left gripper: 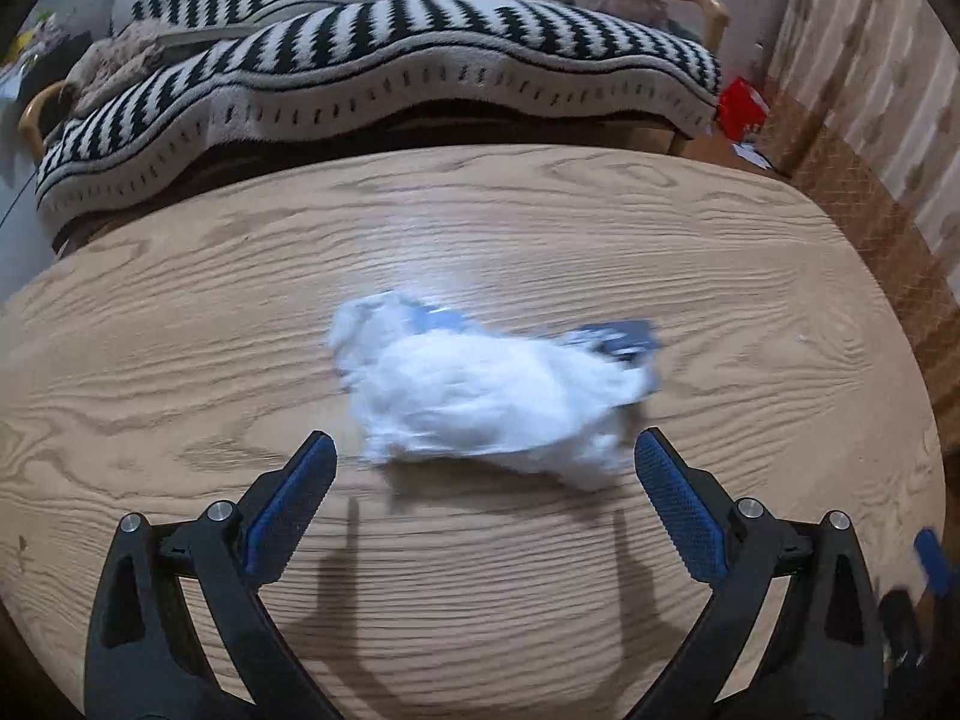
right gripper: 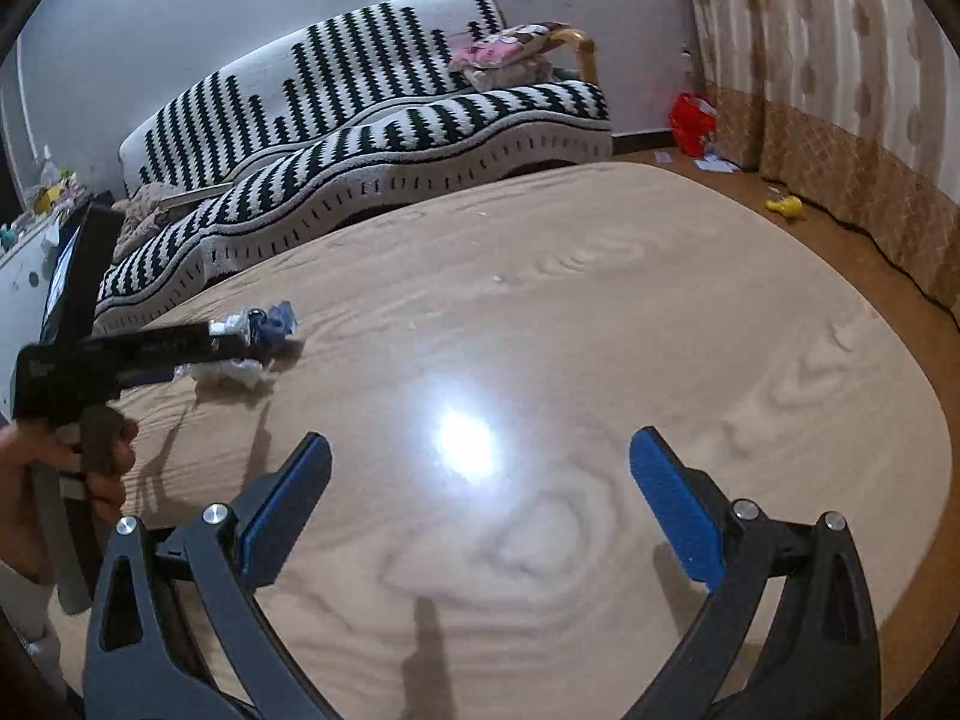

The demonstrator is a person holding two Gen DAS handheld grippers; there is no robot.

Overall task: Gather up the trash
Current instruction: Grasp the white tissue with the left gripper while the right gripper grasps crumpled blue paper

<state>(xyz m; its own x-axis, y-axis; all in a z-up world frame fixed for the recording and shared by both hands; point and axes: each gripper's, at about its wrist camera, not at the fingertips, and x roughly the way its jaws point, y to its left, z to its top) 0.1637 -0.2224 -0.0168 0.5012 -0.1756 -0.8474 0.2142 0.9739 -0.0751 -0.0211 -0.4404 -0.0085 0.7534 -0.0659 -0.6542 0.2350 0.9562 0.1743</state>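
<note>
Crumpled wrapper (left gripper: 492, 396) on wooden table (left gripper: 180, 312) beside striped sofa (left gripper: 384, 60)

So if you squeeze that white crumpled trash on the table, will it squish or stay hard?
The white crumpled wrapper looks thin and wrinkly, so it will probably squish. It seems light, so it could slide on the shiny wooden table. The left hand-held gripper is open wide around its near edge.

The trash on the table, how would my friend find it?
Find the big oval wooden table in front of the black-and-white striped sofa. Near its middle, just beyond the open left gripper, lies the crumpled white trash. It's the only thing lying there, puffy white with bluish scraps at its edge.
</note>
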